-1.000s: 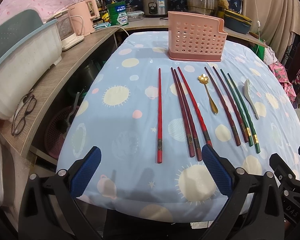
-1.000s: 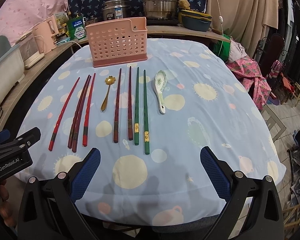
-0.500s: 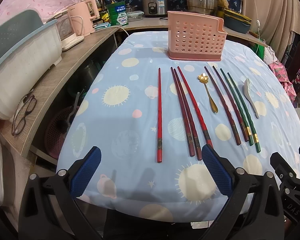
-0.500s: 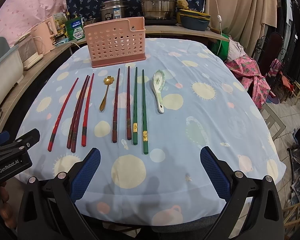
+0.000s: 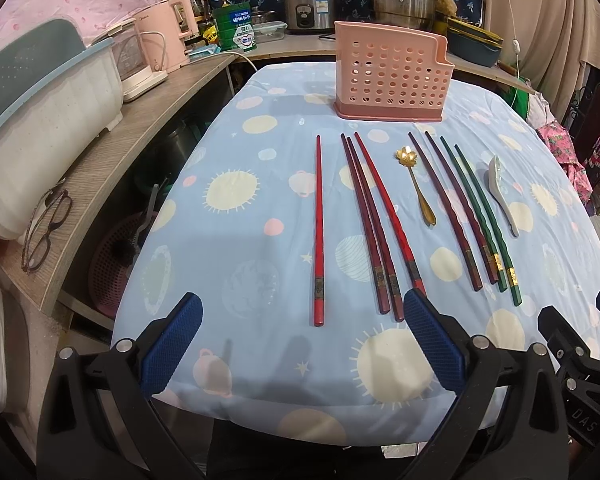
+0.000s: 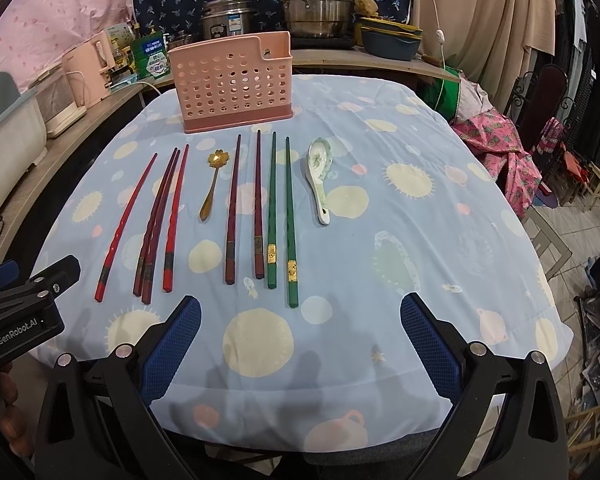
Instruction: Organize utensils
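Several chopsticks lie side by side on the blue patterned tablecloth: red ones (image 5: pixel 319 228) (image 6: pixel 126 224), dark maroon ones (image 5: pixel 444 208) (image 6: pixel 233 208) and green ones (image 5: pixel 486 220) (image 6: pixel 290 220). A gold flower spoon (image 5: pixel 416 184) (image 6: pixel 213 184) lies among them. A white ceramic spoon (image 5: pixel 502 190) (image 6: pixel 319 178) lies at the right end. A pink perforated utensil holder (image 5: pixel 392 74) (image 6: pixel 232 84) stands upright behind them. My left gripper (image 5: pixel 300 344) is open and empty over the table's near edge. My right gripper (image 6: pixel 300 344) is open and empty, to its right.
A wooden counter (image 5: pixel 112 148) runs along the left with a white bin (image 5: pixel 40 120), a kettle and glasses (image 5: pixel 46 228). Pots (image 6: pixel 316 4) stand behind the table. A chair and pink cloth (image 6: pixel 500 148) are at the right.
The right gripper has crept slightly forward toward the utensils. The left gripper and the utensils have not visibly moved.
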A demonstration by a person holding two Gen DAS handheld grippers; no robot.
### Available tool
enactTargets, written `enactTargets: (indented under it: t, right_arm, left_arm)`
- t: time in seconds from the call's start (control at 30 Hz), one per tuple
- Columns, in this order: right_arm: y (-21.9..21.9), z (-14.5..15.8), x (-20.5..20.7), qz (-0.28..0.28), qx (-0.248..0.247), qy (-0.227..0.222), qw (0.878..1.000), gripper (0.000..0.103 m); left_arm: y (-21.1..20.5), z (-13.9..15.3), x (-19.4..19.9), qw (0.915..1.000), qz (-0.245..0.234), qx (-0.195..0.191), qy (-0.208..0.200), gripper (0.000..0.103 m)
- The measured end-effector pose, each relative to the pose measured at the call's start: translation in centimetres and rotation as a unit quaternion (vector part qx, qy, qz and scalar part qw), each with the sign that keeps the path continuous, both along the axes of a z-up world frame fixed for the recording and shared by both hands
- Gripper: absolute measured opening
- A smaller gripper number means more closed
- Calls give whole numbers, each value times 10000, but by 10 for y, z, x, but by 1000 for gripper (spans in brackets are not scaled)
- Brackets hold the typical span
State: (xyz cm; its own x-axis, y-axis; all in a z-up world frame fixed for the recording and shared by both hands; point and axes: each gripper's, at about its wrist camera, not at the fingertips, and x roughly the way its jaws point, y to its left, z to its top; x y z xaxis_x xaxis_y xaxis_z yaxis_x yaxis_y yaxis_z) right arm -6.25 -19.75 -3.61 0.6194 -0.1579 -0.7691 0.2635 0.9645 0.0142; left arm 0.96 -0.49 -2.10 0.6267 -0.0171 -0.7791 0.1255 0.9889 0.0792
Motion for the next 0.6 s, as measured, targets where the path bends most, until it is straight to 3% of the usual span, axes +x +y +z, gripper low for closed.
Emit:
enactTargets:
  t: [0.6]
  right_arm:
    - [0,0,1,-4,2,5,10000,96]
  left_arm:
    - [0,0,1,10000,-1,4,13,96]
